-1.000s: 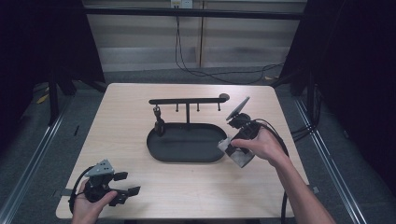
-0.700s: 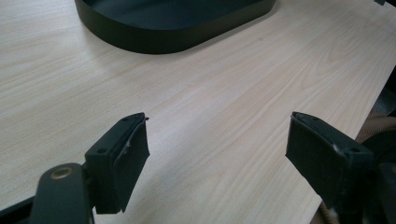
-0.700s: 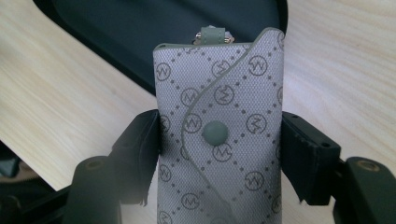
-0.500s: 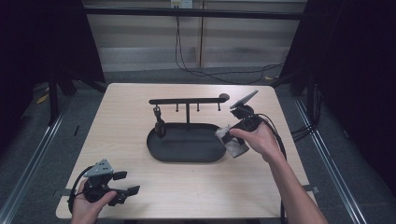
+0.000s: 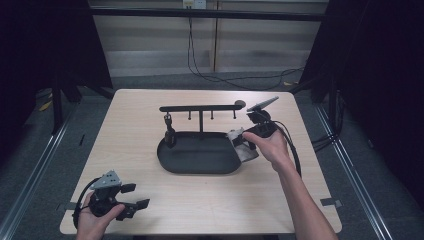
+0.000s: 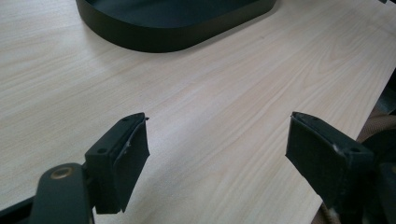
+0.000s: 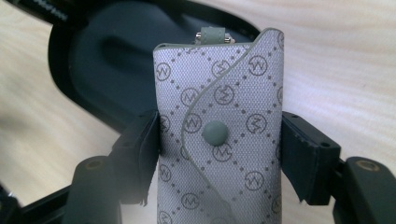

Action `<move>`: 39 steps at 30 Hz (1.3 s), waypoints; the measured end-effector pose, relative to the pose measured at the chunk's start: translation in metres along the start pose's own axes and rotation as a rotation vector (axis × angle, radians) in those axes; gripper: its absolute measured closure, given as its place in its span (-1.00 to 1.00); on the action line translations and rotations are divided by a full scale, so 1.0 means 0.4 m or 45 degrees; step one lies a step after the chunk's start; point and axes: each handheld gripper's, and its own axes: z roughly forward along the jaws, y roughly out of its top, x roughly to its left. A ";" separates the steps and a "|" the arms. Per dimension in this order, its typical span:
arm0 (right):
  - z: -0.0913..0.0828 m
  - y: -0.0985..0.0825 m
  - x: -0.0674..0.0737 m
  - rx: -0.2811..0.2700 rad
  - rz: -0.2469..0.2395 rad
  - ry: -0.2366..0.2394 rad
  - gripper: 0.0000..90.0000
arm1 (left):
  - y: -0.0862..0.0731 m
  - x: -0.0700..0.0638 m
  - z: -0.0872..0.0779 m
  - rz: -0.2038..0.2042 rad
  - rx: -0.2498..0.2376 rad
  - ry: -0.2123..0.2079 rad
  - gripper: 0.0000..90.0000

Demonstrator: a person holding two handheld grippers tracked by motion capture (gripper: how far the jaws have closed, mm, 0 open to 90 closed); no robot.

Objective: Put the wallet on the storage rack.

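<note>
Pouch (image 7: 219,135), pinched by the right gripper (image 5: 243,145), has moved up to the black tray's (image 5: 200,167) right rim, probably for placing, while the left gripper (image 6: 217,154), well short of that tray, stays spread.

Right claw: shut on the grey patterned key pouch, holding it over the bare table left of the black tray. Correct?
Not quite. The right claw is shut on the grey patterned key pouch, but it holds it at the right end of the black tray, over its rim, not left of it. The high view shows this.
</note>
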 end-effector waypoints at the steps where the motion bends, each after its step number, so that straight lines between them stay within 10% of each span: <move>1: 0.004 0.001 -0.002 -0.040 0.010 0.006 -0.25 | -0.001 0.000 0.001 0.005 0.006 0.016 -0.54; 39: 0.165 -0.005 -0.022 -0.119 0.163 0.118 -0.24 | -0.001 0.004 -0.002 -0.002 0.006 0.009 -0.53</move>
